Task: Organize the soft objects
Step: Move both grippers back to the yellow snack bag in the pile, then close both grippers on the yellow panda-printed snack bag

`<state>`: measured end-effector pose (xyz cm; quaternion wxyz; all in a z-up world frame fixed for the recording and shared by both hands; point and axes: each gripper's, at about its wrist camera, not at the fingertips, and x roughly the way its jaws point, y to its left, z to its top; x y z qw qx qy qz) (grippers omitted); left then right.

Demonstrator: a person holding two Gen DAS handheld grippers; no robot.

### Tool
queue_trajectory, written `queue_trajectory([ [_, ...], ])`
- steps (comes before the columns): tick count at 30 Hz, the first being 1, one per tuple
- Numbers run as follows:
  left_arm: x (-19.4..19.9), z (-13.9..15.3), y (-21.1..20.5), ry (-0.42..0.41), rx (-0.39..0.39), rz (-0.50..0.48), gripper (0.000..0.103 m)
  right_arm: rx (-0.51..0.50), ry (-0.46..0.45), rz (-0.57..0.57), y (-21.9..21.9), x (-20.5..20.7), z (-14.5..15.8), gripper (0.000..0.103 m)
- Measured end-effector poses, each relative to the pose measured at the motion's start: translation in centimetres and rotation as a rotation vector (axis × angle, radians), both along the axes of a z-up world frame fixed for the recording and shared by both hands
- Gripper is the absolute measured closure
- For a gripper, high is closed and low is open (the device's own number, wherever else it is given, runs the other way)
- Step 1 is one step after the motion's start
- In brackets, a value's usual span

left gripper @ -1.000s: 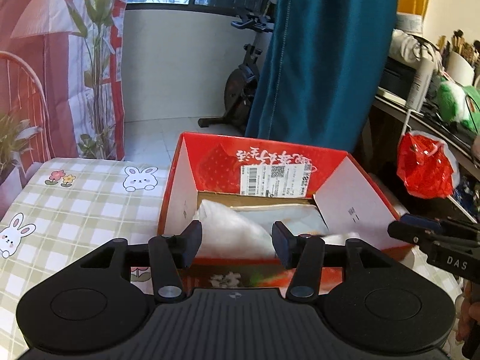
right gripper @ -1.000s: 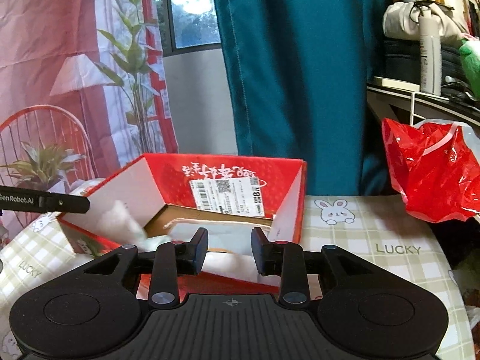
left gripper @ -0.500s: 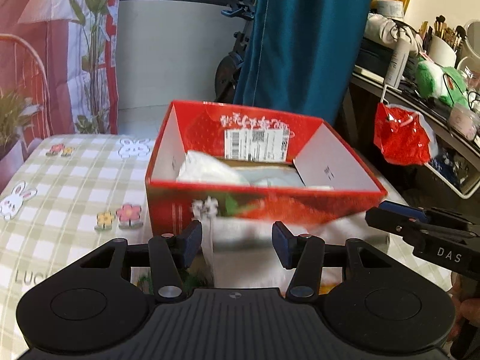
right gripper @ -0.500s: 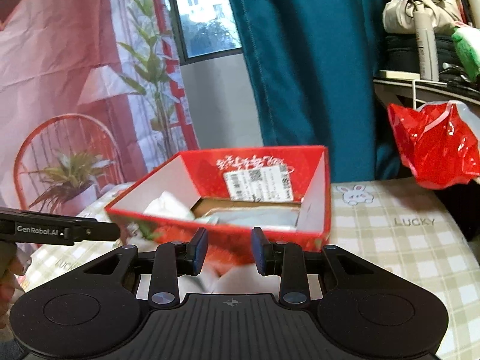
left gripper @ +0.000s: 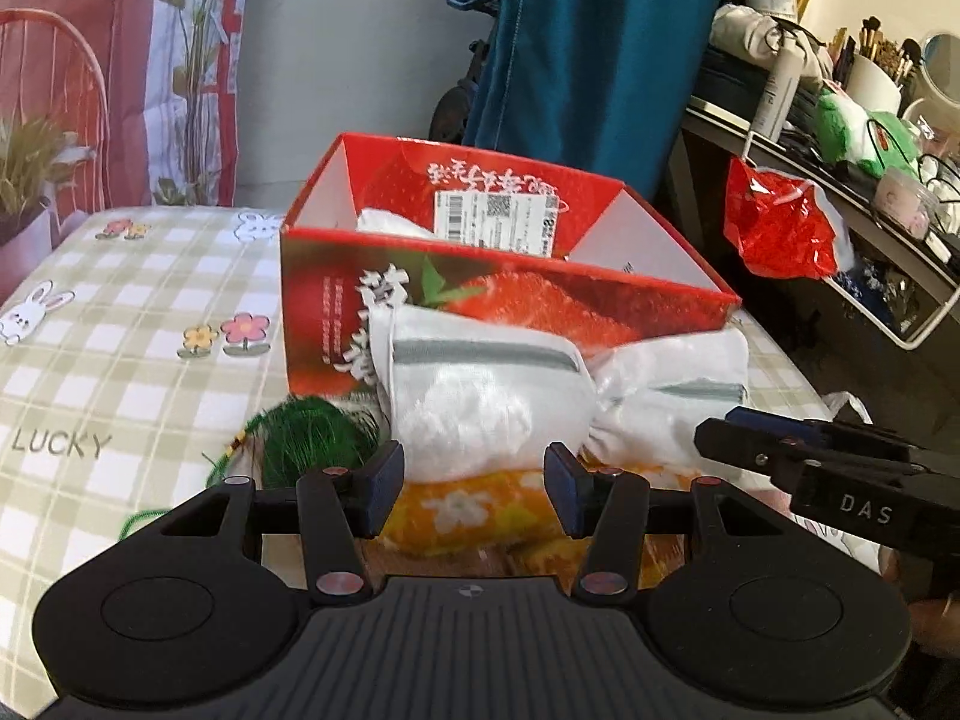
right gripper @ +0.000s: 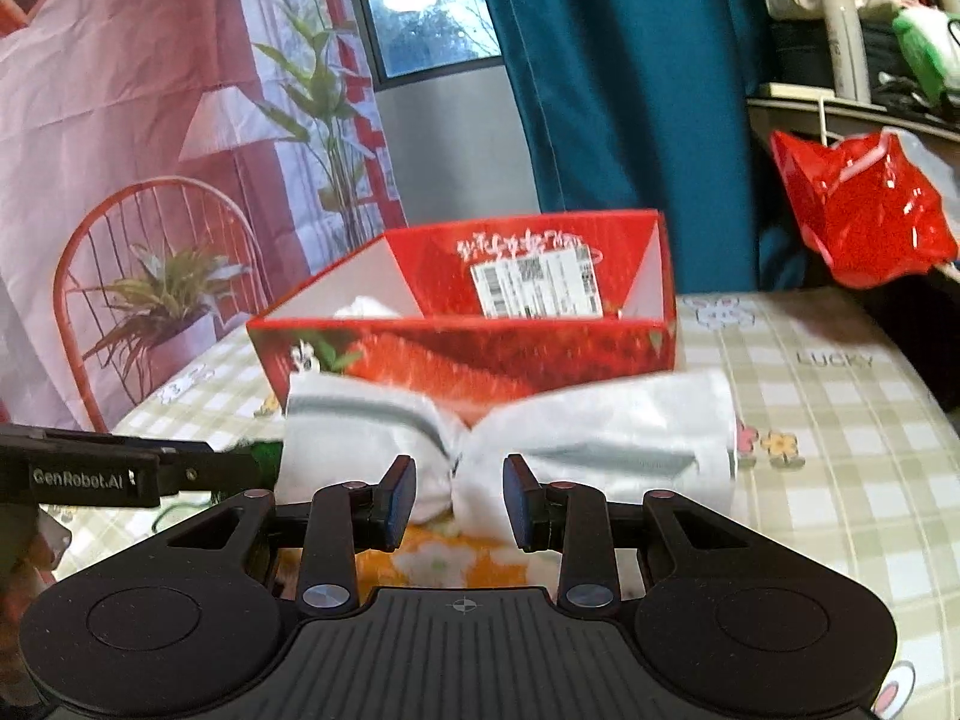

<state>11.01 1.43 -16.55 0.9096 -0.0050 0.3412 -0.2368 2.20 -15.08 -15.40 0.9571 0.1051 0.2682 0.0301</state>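
1. Two white pouches with grey stripes lie side by side on the checked tablecloth (left gripper: 120, 324), pressed against the front wall of the red box (left gripper: 504, 294): the left pouch (left gripper: 486, 396) and the right pouch (left gripper: 678, 384). Another white bundle (left gripper: 390, 221) sits inside the box
2. Both pouches rest partly on an orange flowered cloth (left gripper: 468, 510) at the near edge
3. The left gripper (left gripper: 474, 480) has its jaws parted and empty, just short of the left pouch; the right gripper (right gripper: 459, 495) has its jaws narrower, also empty, aimed at the pinch between the pouches
4. Only the left view clearly shows the green fringed thing (left gripper: 306, 432) beside the left pouch and the cluttered shelf (left gripper: 840, 138); the right view shows the red chair (right gripper: 150, 276) and the window (right gripper: 420, 0)
5. A red plastic bag (left gripper: 774, 222) hangs right of the box, a blue curtain (left gripper: 600, 48) behind it
6. A second ago both cameras looked down into the box from close by; now they are pulled back and lower, so the box front and the pouches before it fill the middle
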Motion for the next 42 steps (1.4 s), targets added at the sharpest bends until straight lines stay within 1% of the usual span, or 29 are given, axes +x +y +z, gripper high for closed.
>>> queue_trajectory([
  [4,-0.5,-0.8,-0.3,0.04,-0.006,-0.027,0.049,0.011,0.022,0.012,0.1,-0.6,-0.6,0.073],
  [9,-0.7,-1.7,-0.4,0.093,-0.007,-0.051,0.049,0.019,0.053,0.058,0.3,-1.0,-0.8,0.066],
  [15,-1.1,-2.3,-0.1,0.132,-0.006,-0.054,0.049,0.022,0.101,0.095,0.8,-1.0,-1.2,0.065],
  [19,-1.1,-2.7,-0.2,0.154,0.028,-0.045,0.049,0.025,0.148,0.133,1.2,-1.0,-1.8,0.065],
  [22,-1.0,-3.1,-0.2,0.181,0.032,-0.049,0.049,0.014,0.189,0.152,1.6,-1.1,-2.3,0.063],
  [24,-0.9,-3.2,-0.3,0.189,0.028,-0.053,0.049,0.013,0.21,0.158,1.7,-1.1,-2.5,0.057],
  [27,-0.8,-3.4,0.0,0.196,0.012,-0.048,0.048,0.003,0.234,0.174,1.9,-1.1,-2.8,0.054],
  [29,-0.9,-3.1,0.2,0.173,-0.001,-0.048,0.047,-0.007,0.25,0.185,2.1,-1.1,-3.0,0.054],
  [30,-1.2,-2.8,0.4,0.148,-0.009,-0.053,0.039,-0.019,0.255,0.19,2.3,-1.1,-3.0,0.054],
  [32,-1.6,-2.2,0.4,0.094,-0.004,-0.055,0.031,-0.054,0.256,0.207,2.7,-1.3,-2.9,0.054],
  [34,-1.8,-2.1,0.1,0.072,0.017,-0.062,0.03,-0.074,0.259,0.224,2.9,-1.4,-2.9,0.054],
  [37,-1.6,-2.5,-0.3,0.104,0.029,-0.073,0.03,-0.082,0.27,0.238,3.2,-1.5,-3.1,0.051],
  [42,-1.3,-3.1,-0.7,0.138,0.038,-0.094,0.032,-0.093,0.29,0.254,3.4,-1.6,-3.5,0.041],
])
